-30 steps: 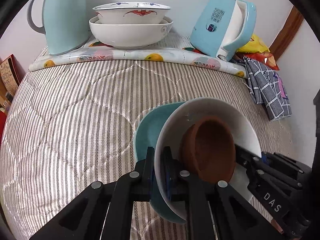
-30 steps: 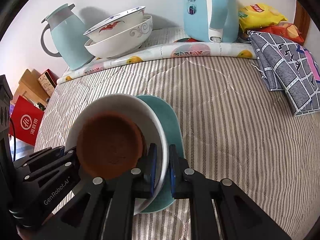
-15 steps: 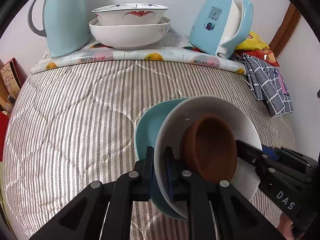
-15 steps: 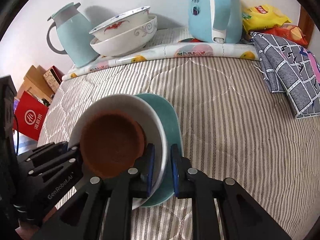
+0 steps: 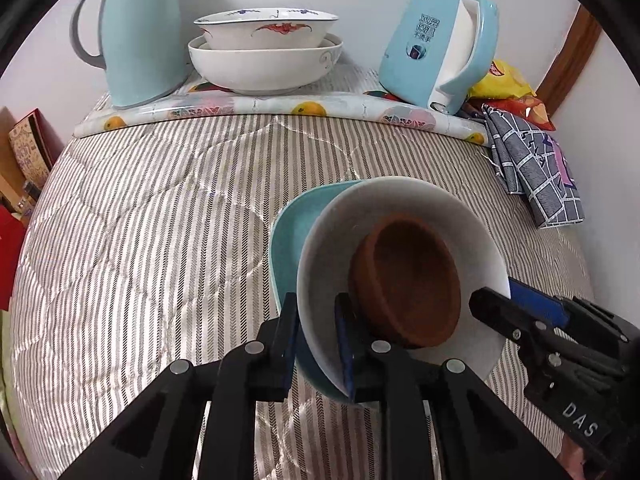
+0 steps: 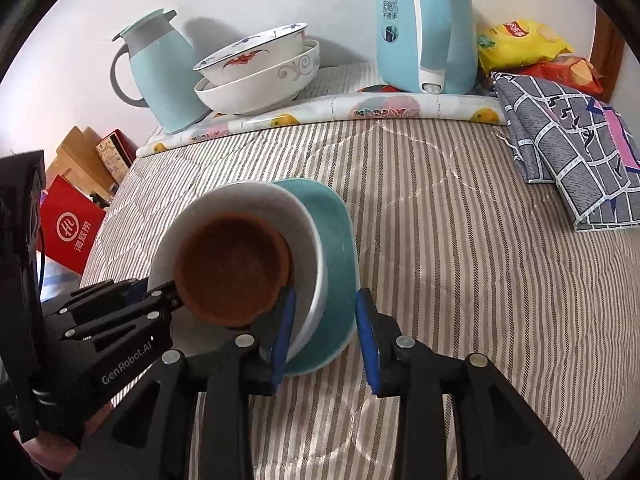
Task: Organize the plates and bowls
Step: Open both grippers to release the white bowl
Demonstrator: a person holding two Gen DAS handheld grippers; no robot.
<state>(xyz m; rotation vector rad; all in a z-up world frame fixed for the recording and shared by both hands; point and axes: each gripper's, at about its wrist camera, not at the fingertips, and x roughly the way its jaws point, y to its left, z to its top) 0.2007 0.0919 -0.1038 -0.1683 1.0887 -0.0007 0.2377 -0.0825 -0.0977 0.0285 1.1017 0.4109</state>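
Note:
A brown bowl point(image 5: 408, 284) sits inside a white bowl point(image 5: 400, 204), which rests on a teal plate point(image 5: 292, 236); the stack is tilted over the striped quilt. My left gripper point(image 5: 318, 340) is shut on the near rims of the white bowl and teal plate. In the right wrist view the same brown bowl point(image 6: 232, 268), white bowl point(image 6: 248, 196) and teal plate point(image 6: 336, 240) show. My right gripper point(image 6: 326, 334) is open, its fingers standing either side of the stack's rim with a gap on the right.
Two nested white bowls point(image 5: 264, 52) stand at the back between a teal jug point(image 5: 136, 36) and a blue kettle point(image 5: 436, 44). A grey checked cloth point(image 5: 536, 168) and snack bags point(image 5: 508, 80) lie at the right. Boxes point(image 6: 72, 216) stand off the left edge.
My right gripper has opened and let go of the stack's rim. The left gripper still grips the stack, which sits slightly more level and farther out.

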